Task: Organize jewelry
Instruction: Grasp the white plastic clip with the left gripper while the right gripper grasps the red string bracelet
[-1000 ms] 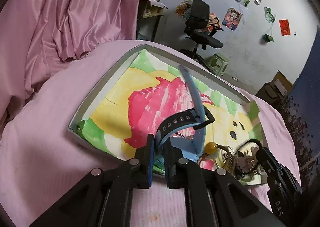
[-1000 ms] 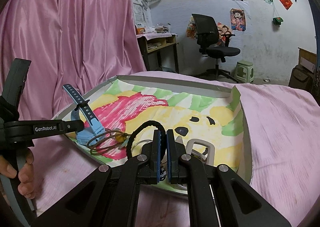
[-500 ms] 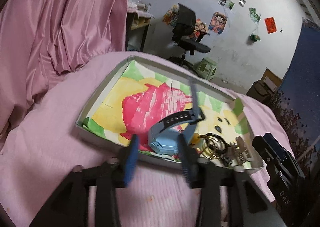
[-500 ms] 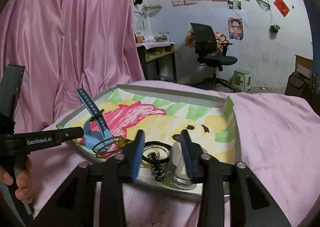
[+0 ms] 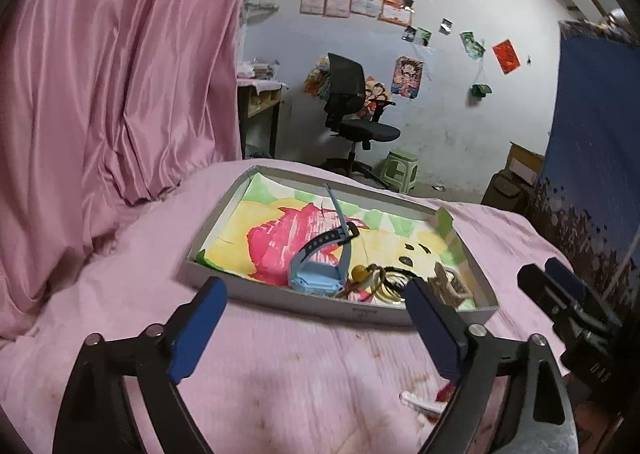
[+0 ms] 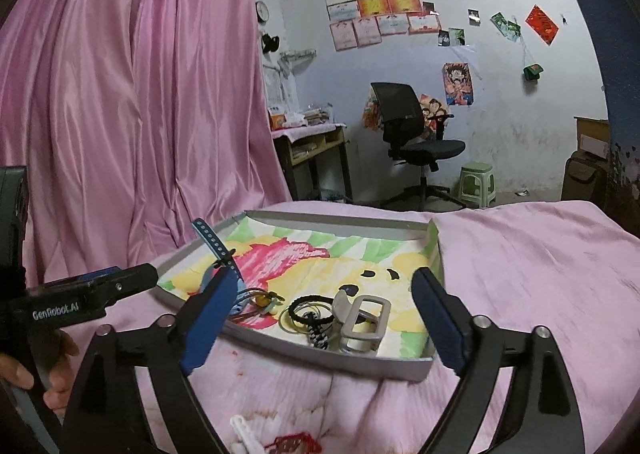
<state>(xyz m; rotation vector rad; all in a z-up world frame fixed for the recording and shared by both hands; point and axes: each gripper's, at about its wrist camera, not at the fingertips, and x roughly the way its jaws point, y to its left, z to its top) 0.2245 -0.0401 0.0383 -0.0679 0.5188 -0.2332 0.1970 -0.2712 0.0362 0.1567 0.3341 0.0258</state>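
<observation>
A: Where's the jewelry?

B: All in the shallow grey cardboard tray [image 6: 400,368] with the painted yellow, pink and green liner, on the pink bedsheet [image 6: 540,274]. Light blue plastic wristwatch [image 5: 320,278] sits near the tray's front wall, one strap standing up, dark strap looped over. Just beside it, a tangle of thin wire bangles with a small yellow bead [image 6: 262,300].

A: Rest of it?

B: Black elastic hair tie [image 6: 310,308] and a black-and-white braided cord [image 6: 316,332] next to the bangles. Grey plastic claw hair clip [image 6: 362,324] at the front, touching that pile.

A: Grippers?

B: Left gripper [image 5: 316,328] has just been opening. Jaws wide apart, nothing between them, short of the tray's front wall. Right gripper [image 6: 320,324]: same, just been opening, jaws spread, empty, clip and cord visible through the gap but untouched.

A: Anything outside the tray?

B: A white plastic piece [image 6: 244,430] and something small and red [image 6: 294,444] on the sheet, close to the camera. Can't tell what they are. A person's hand [image 6: 24,370] grips the left tool's handle at the right view's left edge.
</observation>
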